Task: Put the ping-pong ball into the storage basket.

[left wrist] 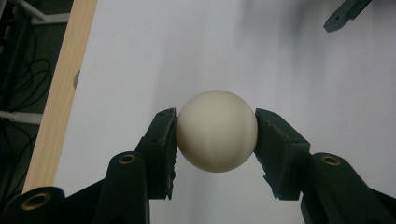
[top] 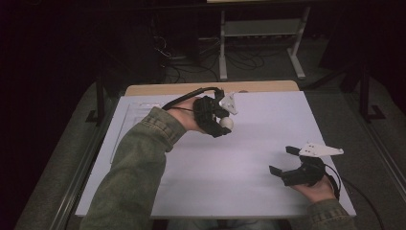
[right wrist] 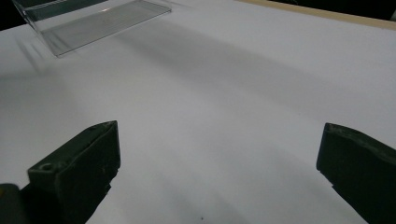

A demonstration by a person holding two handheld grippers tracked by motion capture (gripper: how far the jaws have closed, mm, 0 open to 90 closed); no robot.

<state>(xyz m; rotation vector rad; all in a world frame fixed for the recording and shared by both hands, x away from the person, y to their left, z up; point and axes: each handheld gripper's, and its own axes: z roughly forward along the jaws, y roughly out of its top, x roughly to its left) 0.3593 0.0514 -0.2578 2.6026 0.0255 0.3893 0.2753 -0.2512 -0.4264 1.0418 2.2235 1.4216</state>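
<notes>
My left hand-held gripper (left wrist: 216,135) is clamped on the ball (left wrist: 216,131), up off the bench (top: 249,143). I should keep the squeeze even and move slowly so it won't pop out. My right hand-held gripper (top: 282,160) waits, jaws apart. Farther off lies a clear tray (right wrist: 93,21).

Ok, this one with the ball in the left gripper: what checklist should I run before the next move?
1. Ball pinched on both sides by the left gripper: ok.
2. Grip centred on the ball: ok.
3. Ball lifted off the table: cannot tell.
4. Right gripper open, with nothing between its fingers: ok.
5. Right gripper well apart from the left: ok.
6. Clear tray free of other things: cannot tell.
</notes>
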